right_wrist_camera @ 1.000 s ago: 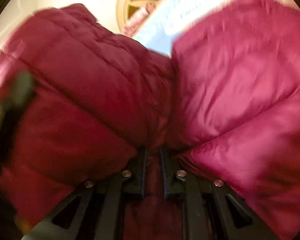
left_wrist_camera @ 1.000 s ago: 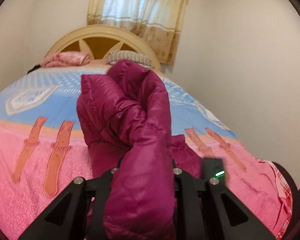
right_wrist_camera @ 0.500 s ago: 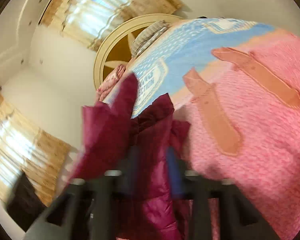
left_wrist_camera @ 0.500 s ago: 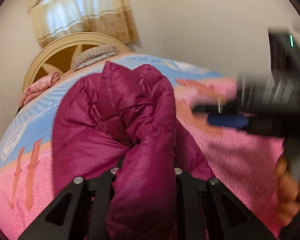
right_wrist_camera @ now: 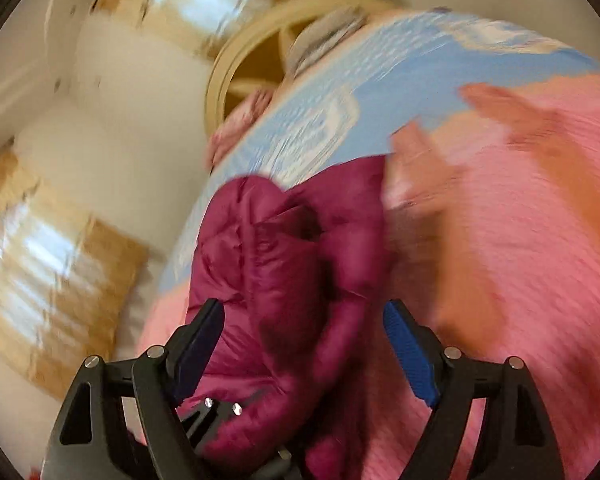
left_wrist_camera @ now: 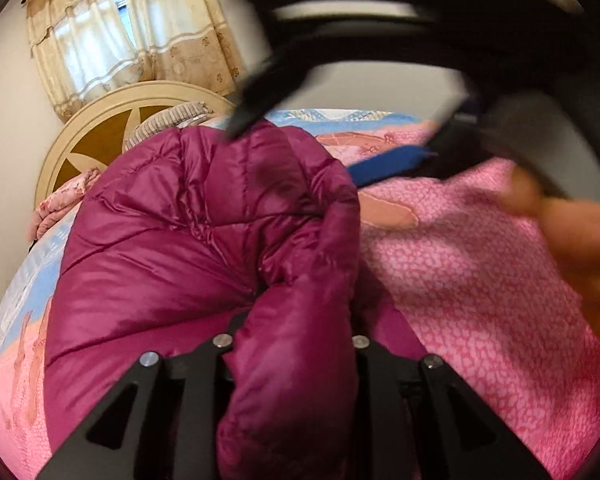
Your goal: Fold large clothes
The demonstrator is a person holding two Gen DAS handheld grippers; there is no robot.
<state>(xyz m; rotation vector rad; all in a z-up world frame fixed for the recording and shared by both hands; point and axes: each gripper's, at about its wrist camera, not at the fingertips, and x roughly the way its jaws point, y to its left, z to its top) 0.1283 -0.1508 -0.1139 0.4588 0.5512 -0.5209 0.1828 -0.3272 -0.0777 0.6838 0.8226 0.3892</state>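
1. magenta quilted puffer jacket (left_wrist_camera: 188, 240) bunched in a heap on the bed (left_wrist_camera: 480, 300), lying on the pink part of the bedspread, near the blue part.
2. left tool (left_wrist_camera: 288, 344) gripping a thick fold of the jacket; fabric bulges up btwn the fingers and hides the pads. jaws have just been opening a bit, fold still clamped.
3. right tool (right_wrist_camera: 304, 344) wide apart, blue pads (right_wrist_camera: 410, 356) visible, nothing pinched. jaws have just been opening; jacket (right_wrist_camera: 284, 280) sits btwn/below them but pads not pressing on it.
4. in left wrist view the right tool (left_wrist_camera: 340, 152) is a dark blur across the top, just above the jacket's far edge; blurred fingers of a hand (left_wrist_camera: 580, 248) at right edge.
5. bkgd: cream round headboard (left_wrist_camera: 112, 120), striped pillow (left_wrist_camera: 168, 120), pink folded cloth (left_wrist_camera: 64, 200) at bed head, beige curtains (left_wrist_camera: 132, 32). right wrist view heavily motion-blurred.
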